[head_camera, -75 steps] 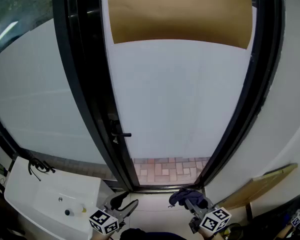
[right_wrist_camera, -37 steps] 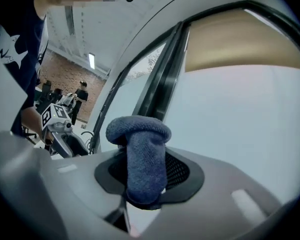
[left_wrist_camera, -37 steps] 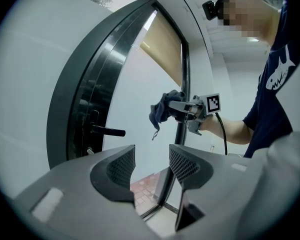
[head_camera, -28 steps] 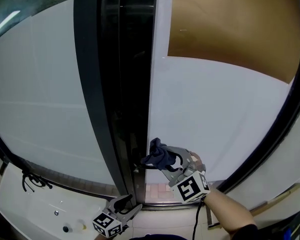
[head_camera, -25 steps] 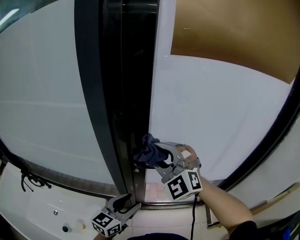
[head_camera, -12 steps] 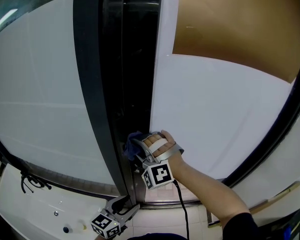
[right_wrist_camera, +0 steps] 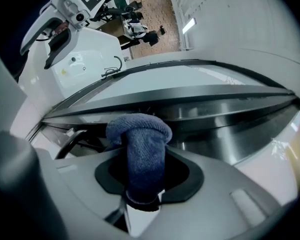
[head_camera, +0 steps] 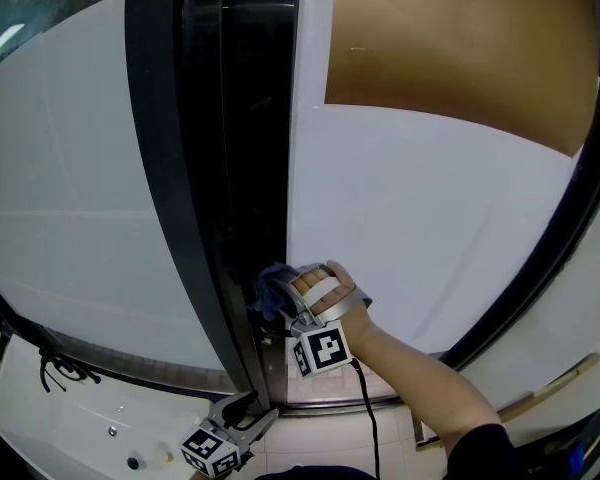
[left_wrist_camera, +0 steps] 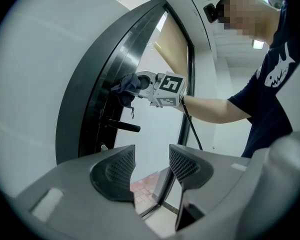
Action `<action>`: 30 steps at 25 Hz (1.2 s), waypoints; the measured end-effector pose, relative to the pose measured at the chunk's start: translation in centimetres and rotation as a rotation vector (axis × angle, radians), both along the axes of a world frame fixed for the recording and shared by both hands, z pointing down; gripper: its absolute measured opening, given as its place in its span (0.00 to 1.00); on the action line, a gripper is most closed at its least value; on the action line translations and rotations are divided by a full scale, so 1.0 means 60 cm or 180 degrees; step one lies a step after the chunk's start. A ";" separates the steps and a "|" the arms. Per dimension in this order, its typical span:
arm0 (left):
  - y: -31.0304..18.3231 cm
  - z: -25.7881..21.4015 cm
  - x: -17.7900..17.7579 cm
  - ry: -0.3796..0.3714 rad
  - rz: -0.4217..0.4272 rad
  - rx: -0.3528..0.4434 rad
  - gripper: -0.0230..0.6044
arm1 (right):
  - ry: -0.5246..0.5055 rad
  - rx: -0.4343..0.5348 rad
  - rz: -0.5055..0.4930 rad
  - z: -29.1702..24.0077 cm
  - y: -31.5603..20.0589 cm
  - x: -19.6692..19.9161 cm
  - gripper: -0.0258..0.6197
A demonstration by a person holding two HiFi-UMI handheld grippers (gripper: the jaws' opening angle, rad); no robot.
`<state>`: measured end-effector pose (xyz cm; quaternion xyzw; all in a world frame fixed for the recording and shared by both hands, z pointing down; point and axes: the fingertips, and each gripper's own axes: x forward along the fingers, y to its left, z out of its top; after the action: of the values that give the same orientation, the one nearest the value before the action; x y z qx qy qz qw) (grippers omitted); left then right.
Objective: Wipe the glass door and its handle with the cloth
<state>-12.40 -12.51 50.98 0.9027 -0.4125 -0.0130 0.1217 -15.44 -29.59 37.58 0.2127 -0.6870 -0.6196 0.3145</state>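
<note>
A frosted glass door (head_camera: 420,228) stands in a black frame (head_camera: 230,168). My right gripper (head_camera: 283,303) is shut on a blue cloth (head_camera: 271,284) and presses it against the dark frame edge just above the handle. The right gripper view shows the cloth (right_wrist_camera: 140,144) bunched between the jaws, right at the metal frame (right_wrist_camera: 200,106). From the left gripper view the black lever handle (left_wrist_camera: 123,126) sticks out just below the cloth (left_wrist_camera: 124,85). My left gripper (head_camera: 248,420) hangs low near the floor, open and holding nothing (left_wrist_camera: 151,165).
A white sink counter (head_camera: 70,418) sits at the lower left. Brown board (head_camera: 460,48) covers the upper glass from behind. A wooden strip (head_camera: 550,380) leans at the lower right. Brick paving (head_camera: 325,388) shows through the bottom pane. The person's arm (head_camera: 420,388) reaches in from the lower right.
The right gripper rose from floor level with the cloth and moved left onto the frame by the handle; over the last half second it barely shifted. The left gripper stayed low.
</note>
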 end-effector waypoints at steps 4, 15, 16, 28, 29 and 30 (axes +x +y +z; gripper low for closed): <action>0.001 -0.007 0.007 -0.0004 0.0032 0.0025 0.37 | 0.0036 0.0018 0.0080 0.002 -0.007 0.029 0.23; -0.002 -0.009 0.023 -0.0015 0.0142 0.0053 0.37 | -0.0006 -0.0161 0.0549 0.000 -0.043 0.153 0.23; -0.003 -0.010 0.025 -0.0014 0.0155 0.0058 0.37 | -0.0007 -0.0135 0.0593 0.002 -0.049 0.169 0.23; -0.009 -0.017 0.067 -0.0062 0.0320 0.0052 0.37 | -0.0181 -0.0137 0.1287 0.000 -0.091 0.400 0.23; -0.009 -0.015 0.068 -0.0059 0.0328 0.0053 0.37 | -0.0202 -0.0149 0.1360 0.000 -0.094 0.422 0.23; -0.009 -0.014 0.070 -0.0060 0.0331 0.0054 0.37 | -0.0220 -0.0155 0.1428 0.001 -0.098 0.443 0.23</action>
<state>-8.22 -13.04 50.12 0.9240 -0.3661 -0.0016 0.1106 11.13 -35.45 37.63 0.3735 -0.6476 -0.5097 0.4257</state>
